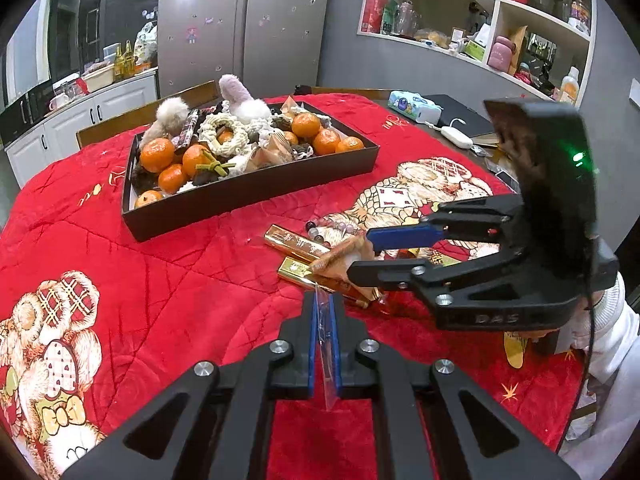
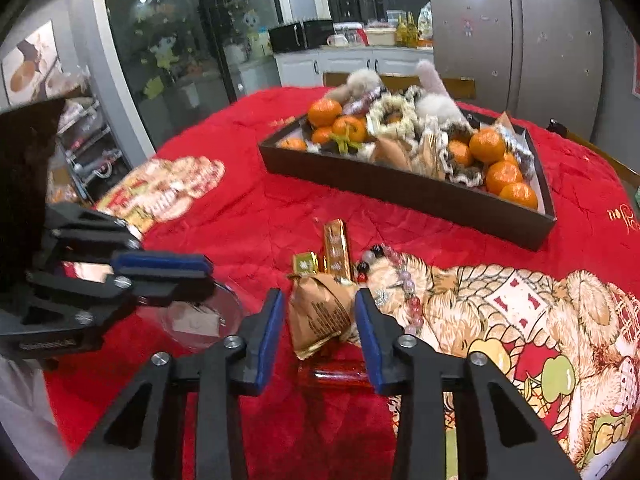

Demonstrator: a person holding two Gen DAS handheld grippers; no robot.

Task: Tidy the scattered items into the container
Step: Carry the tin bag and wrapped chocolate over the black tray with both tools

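Observation:
My right gripper [image 2: 320, 300] stands open around a brown snack packet [image 2: 320, 316]; a thin gap shows beside its left pad. The packet lies on the red cloth over a red clear item [image 2: 340, 372]. Just beyond are two gold bars [image 2: 338, 248], a smaller one [image 2: 306, 266] and a bead bracelet [image 2: 400, 276]. My left gripper [image 1: 323, 300] is shut on a clear plastic piece [image 1: 322, 344], which looks round in the right wrist view [image 2: 200, 320]. In the left wrist view the right gripper [image 1: 359, 255] reaches in from the right over the packet [image 1: 336, 260]. The dark tray [image 1: 248, 196] behind holds mandarins, scrunchies and fluffy items.
A red quilted cloth [image 1: 180, 280] with bear prints covers the round table. At the far right edge lie a tissue pack [image 1: 414, 106], a white charger [image 1: 456, 136] and a black notebook [image 1: 460, 114]. Wooden chair backs [image 1: 192, 92] stand behind the tray. A white sleeve [image 1: 608, 344] shows at right.

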